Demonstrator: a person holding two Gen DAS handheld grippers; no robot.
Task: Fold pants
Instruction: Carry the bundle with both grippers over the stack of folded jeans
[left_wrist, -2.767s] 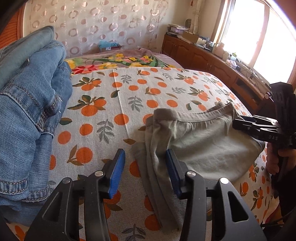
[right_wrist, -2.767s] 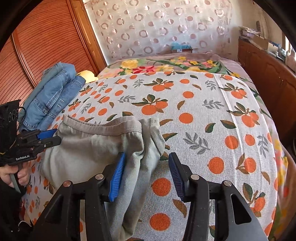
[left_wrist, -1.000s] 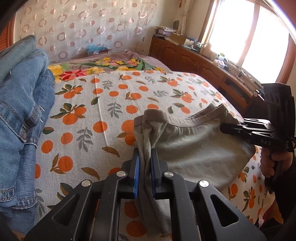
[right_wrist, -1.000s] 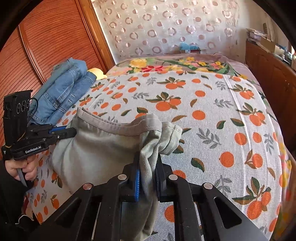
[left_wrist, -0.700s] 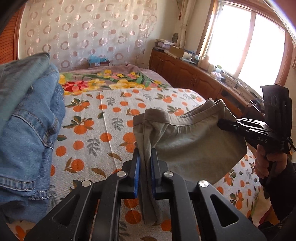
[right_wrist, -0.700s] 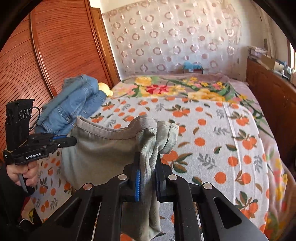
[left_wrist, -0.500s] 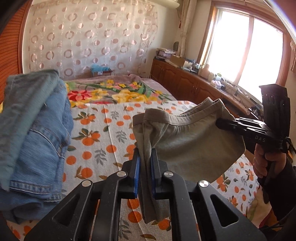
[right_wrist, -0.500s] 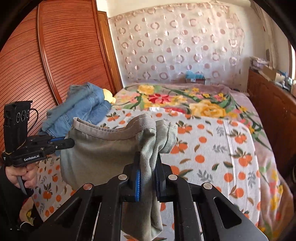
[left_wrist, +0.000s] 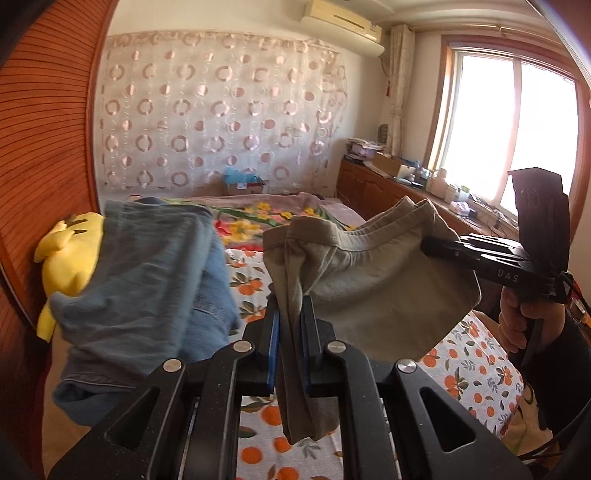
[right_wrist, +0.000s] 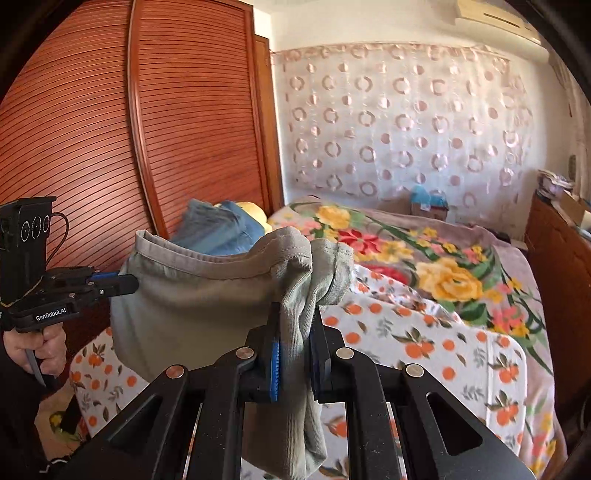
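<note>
Two views are on record. Left wrist view: the left gripper (left_wrist: 290, 332) has its jaws pressed together on a bunched side of the grey-green pants (left_wrist: 373, 295), blue pads flanking the cloth. The right gripper (left_wrist: 430, 246), seen from the side, bears the letters "DAS" on its black body; its jaws are clamped on the opposite side of the waistband. The pants hang stretched between the two grippers, lifted clear above the bed (left_wrist: 472, 373). The fabric is soft and matte, with a stitched waistband; its lower edge passes behind the left gripper and is cut off. A stack of blue denim jeans (left_wrist: 147, 280) sits on the left, partly hiding a yellow plush toy (left_wrist: 70, 251). The bedsheet's orange-fruit print is blurred.

Right wrist view: the right gripper (right_wrist: 294, 354) holds a thick fold of the pants (right_wrist: 199, 306) between closed jaws. The left gripper (right_wrist: 127, 283) reads "GenRobot.AI" in white, and its tips grip the far waistband corner. A ribbed reddish wooden wardrobe (right_wrist: 147, 129) stands behind it. The jeans (right_wrist: 218, 225) are mostly hidden by the pants. Further back lies a floral blanket (right_wrist: 424, 258).
</note>
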